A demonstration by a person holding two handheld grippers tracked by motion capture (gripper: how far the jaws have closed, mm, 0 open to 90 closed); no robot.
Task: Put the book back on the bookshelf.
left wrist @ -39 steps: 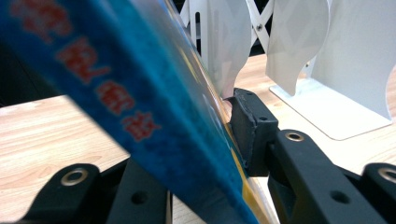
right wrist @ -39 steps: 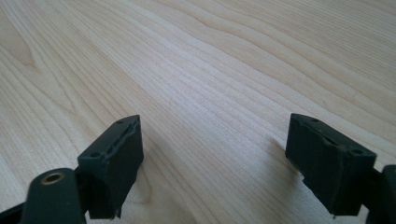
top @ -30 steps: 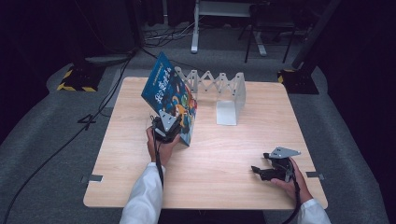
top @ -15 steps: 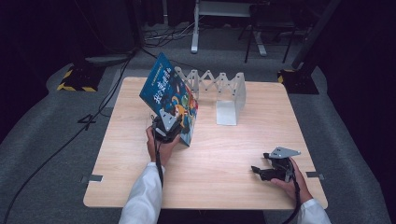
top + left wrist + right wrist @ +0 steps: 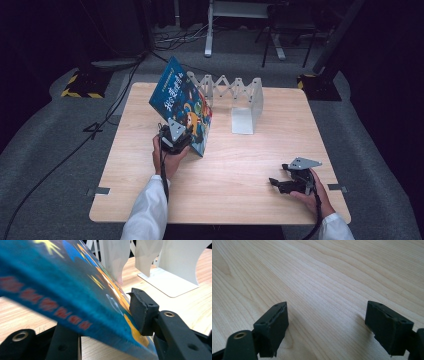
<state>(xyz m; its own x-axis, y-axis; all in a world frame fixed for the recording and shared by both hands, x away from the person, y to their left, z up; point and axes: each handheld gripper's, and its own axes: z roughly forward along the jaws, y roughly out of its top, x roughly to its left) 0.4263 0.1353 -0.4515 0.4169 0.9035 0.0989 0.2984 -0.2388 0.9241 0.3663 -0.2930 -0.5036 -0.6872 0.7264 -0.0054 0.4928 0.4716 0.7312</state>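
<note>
While left claw (image 5: pixel 176 141) clamps tilted book (image 5: pixel 181 102) aloft | right claw (image 5: pixel 284 185) wide, low over table (image 5: pixel 240 160)

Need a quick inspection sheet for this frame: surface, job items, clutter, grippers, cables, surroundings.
Surface: light wooden table, bare where visible.
Job's things: blue picture book held tilted above the table; white accordion book rack standing at the far side.
Clutter: nothing seen.
Grippers: left gripper shut on the book's lower edge; right gripper open, low over the table, holding nothing.
Cables: black cable across the floor at left.
Surroundings: grey carpet, yellow-black striped base, dark background with stands.
</note>
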